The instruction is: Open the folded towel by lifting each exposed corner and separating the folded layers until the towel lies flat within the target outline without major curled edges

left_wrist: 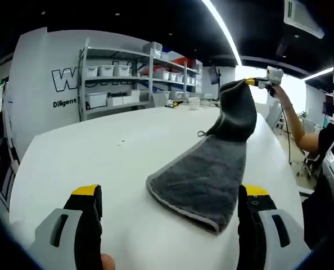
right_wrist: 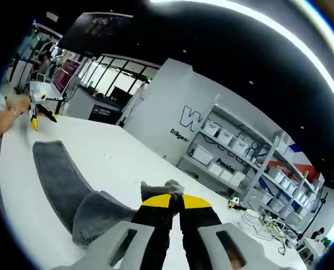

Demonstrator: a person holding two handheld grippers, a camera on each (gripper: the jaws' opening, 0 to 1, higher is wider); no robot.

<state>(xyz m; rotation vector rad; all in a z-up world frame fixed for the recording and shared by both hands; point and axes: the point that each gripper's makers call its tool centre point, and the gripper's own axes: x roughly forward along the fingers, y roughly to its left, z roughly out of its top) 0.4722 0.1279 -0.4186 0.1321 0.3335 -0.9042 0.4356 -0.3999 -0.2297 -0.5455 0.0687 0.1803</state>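
Right tongs are clamped on a corner of the grey towel, lifting it high above the white tabletop; from the left gripper view they appear raised at the far side, with the cloth hanging from them. Left tongs stand wide apart and hold nothing, low over the tabletop near the towel's lower end, which lies flat. Storage shelves stand behind the tabletop.

White tabletop, smooth. Gray towel with its lower end lying on it, far end raised off the surface. Small dark speck on tabletop, well apart from towel.
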